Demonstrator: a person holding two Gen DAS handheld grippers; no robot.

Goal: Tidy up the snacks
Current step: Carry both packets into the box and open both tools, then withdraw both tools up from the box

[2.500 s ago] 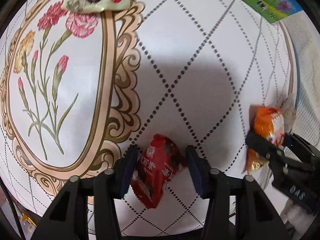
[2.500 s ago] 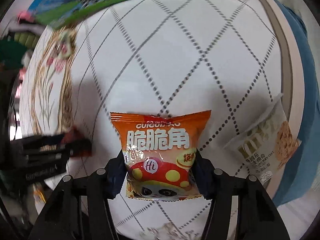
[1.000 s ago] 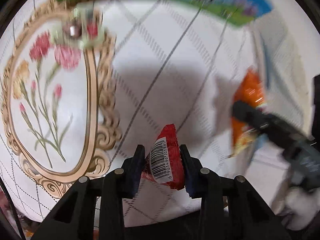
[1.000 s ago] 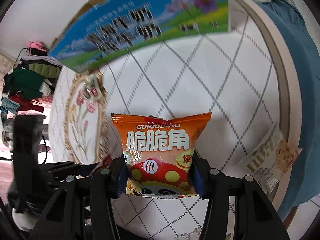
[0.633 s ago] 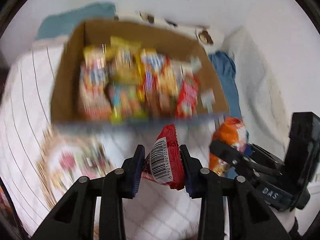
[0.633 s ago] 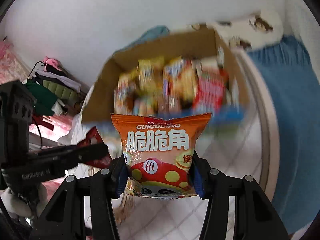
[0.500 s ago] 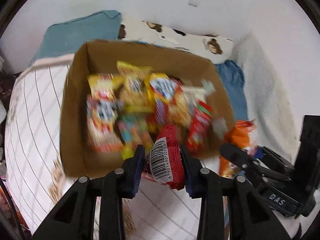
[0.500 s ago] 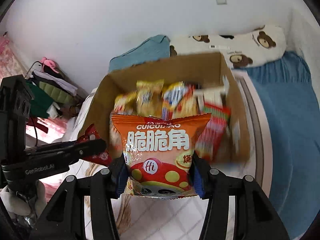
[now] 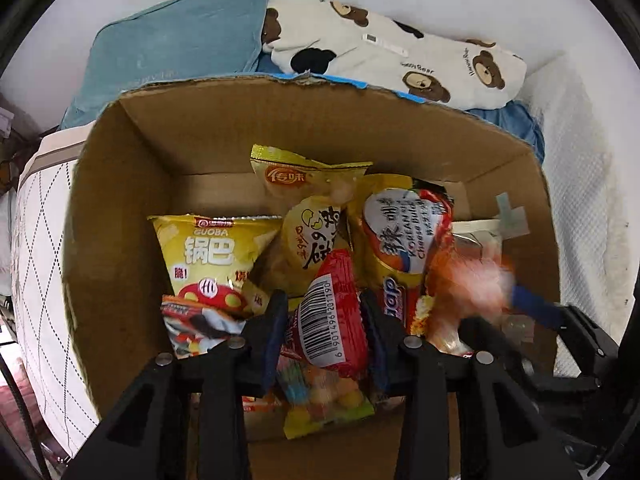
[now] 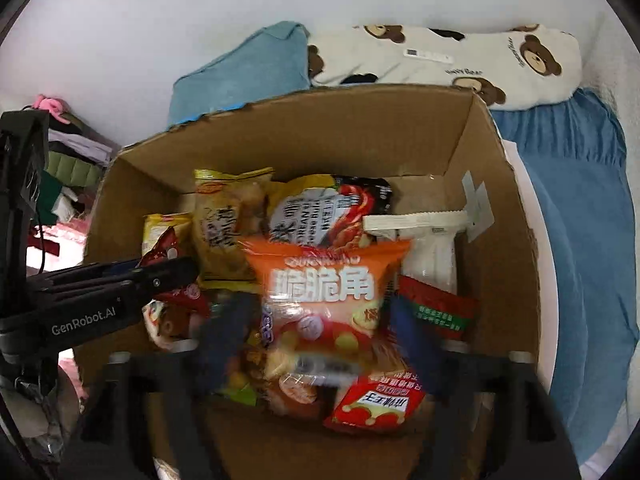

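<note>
Two snack packets over one open cardboard box (image 9: 120,208); deposit step in hand, judged from both grippers being loaded above the pile.

Left gripper (image 9: 324,328): fingers clamped on the red packet (image 9: 328,312), barcode side up. Held just above the snacks in the box, between the yellow GUOBA bag (image 9: 216,252) to the left and the Korean cheese bag (image 9: 400,236) to the right. A bag of coloured candies (image 9: 324,400) directly beneath. No contact with the pile confirmed.

Right gripper (image 10: 320,344): heavily blurred. Fingers (image 10: 224,332) set wide on either side of the orange packet (image 10: 324,300); grip or release not determinable from the blur. Packet in mid-box, above the pile, in front of the white packet (image 10: 424,248) and beside the red-and-green packet (image 10: 436,308). Also visible as an orange smear (image 9: 464,292) at the right of the left wrist view.

Box contents: mixed bags, loosely heaped, centre and left fuller, bare cardboard along the right wall (image 10: 492,184). Box on the quilted white cover (image 9: 36,240), with a teal pillow (image 9: 180,52) and a bear-print pillow (image 9: 392,60) behind.

Next move, as judged:
- Lower the red packet until near or touching the pile, then open the left fingers fully.
- Confirm orange packet free of the right fingers before withdrawal.
- Withdraw both grippers straight up, clear of the box rim and of each other.

Risk: light crinkly bags prone to sliding or snagging on a finger pad during retraction.
</note>
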